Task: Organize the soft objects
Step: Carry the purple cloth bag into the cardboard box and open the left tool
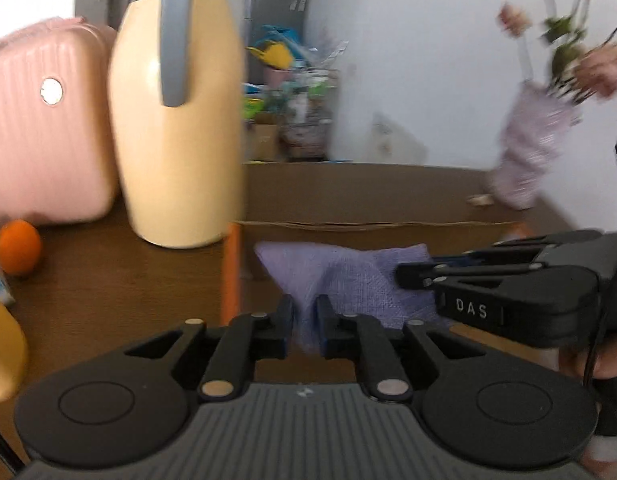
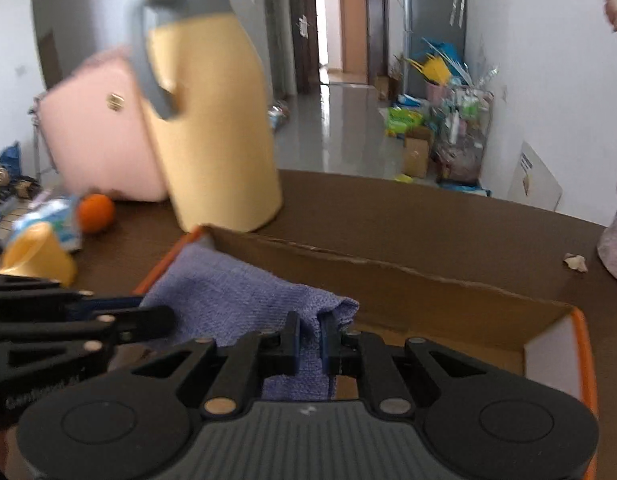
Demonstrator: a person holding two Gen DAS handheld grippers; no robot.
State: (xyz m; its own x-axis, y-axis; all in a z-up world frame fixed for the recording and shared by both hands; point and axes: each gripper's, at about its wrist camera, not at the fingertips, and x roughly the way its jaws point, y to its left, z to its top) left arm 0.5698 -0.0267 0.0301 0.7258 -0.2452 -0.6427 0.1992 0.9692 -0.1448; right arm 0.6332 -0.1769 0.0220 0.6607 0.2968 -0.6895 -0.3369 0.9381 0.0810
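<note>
A purple cloth [image 1: 348,280] is pinched at centre frame by 2 grippers at once — the left gripper [image 1: 304,312] and the right gripper [image 2: 310,336], each pressed together on a fold — and is held over the cardboard box [image 2: 428,296], below the yellow jug [image 2: 212,120].

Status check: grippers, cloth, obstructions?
Left gripper and right gripper both shut on purple cloth. Cloth held over cardboard box. Yellow jug behind, apart.
</note>
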